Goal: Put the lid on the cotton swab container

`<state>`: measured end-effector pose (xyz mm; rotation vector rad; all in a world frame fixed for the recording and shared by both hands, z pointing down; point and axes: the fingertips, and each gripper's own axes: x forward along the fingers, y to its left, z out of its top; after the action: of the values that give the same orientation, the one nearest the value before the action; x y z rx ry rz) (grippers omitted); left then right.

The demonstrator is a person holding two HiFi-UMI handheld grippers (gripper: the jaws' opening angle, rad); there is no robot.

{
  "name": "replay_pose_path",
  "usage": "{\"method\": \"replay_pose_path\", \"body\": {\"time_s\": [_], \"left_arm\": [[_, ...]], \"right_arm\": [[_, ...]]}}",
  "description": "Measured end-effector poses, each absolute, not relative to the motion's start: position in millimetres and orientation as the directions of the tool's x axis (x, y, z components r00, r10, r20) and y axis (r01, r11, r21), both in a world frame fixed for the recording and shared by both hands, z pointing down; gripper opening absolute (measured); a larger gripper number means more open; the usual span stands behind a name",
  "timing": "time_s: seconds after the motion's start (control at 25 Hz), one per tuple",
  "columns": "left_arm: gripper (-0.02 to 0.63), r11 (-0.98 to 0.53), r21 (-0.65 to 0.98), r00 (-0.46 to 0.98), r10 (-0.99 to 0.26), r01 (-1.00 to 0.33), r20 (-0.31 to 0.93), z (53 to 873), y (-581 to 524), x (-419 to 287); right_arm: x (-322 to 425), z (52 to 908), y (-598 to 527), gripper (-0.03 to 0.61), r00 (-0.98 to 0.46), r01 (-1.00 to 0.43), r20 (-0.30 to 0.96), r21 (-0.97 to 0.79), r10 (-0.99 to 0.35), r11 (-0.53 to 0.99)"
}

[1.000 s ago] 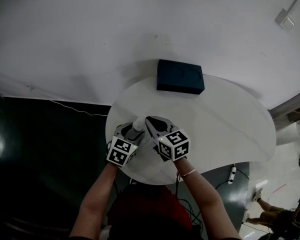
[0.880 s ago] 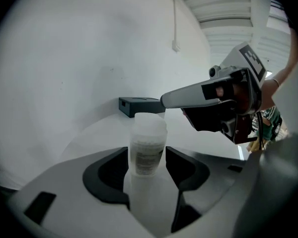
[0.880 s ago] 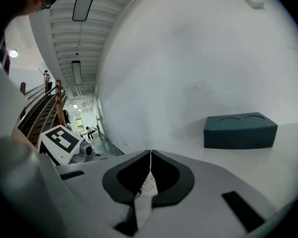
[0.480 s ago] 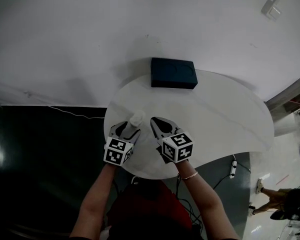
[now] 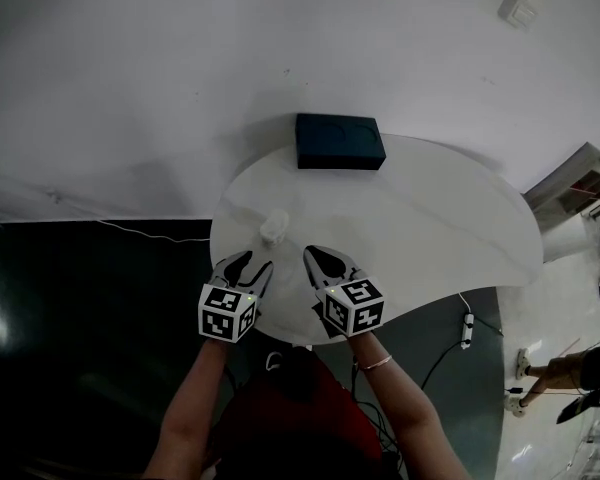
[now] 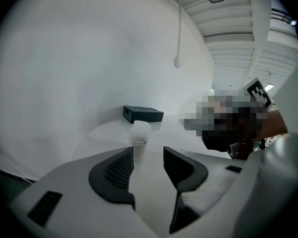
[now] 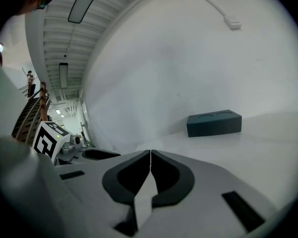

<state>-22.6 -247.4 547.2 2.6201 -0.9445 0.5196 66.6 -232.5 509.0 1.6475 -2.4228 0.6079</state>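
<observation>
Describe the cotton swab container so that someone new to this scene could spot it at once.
On the round white table, look at the near left part, short of the dark box at the far edge. There stands the cotton swab container, a small upright pale cylinder with a wider lid on top; unlike the flat, dark, rectangular box, it is light and round.
</observation>
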Motion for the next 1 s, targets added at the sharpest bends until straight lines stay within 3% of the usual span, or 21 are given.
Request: {"method": "replay_pose_path", "body": {"time_s": [0.4, 1.0], "left_arm": [[0.054, -0.714, 0.169, 0.711, -0.584, -0.680, 0.391, 523.7, -224.6, -34.8], [0.025, -0.664, 0.154, 0.670, -0.657, -0.731, 0.345, 490.4, -194.3, -33.7]], "right_arm": [[66.3, 503.0, -196.9, 0.017, -0.335, -0.935, 0.336, -0.233, -0.880, 0.266], [80.2, 490.0, -156.0, 0.015, -0.326, -0.932, 0.292, -0.257, -0.899, 0.255]]}}
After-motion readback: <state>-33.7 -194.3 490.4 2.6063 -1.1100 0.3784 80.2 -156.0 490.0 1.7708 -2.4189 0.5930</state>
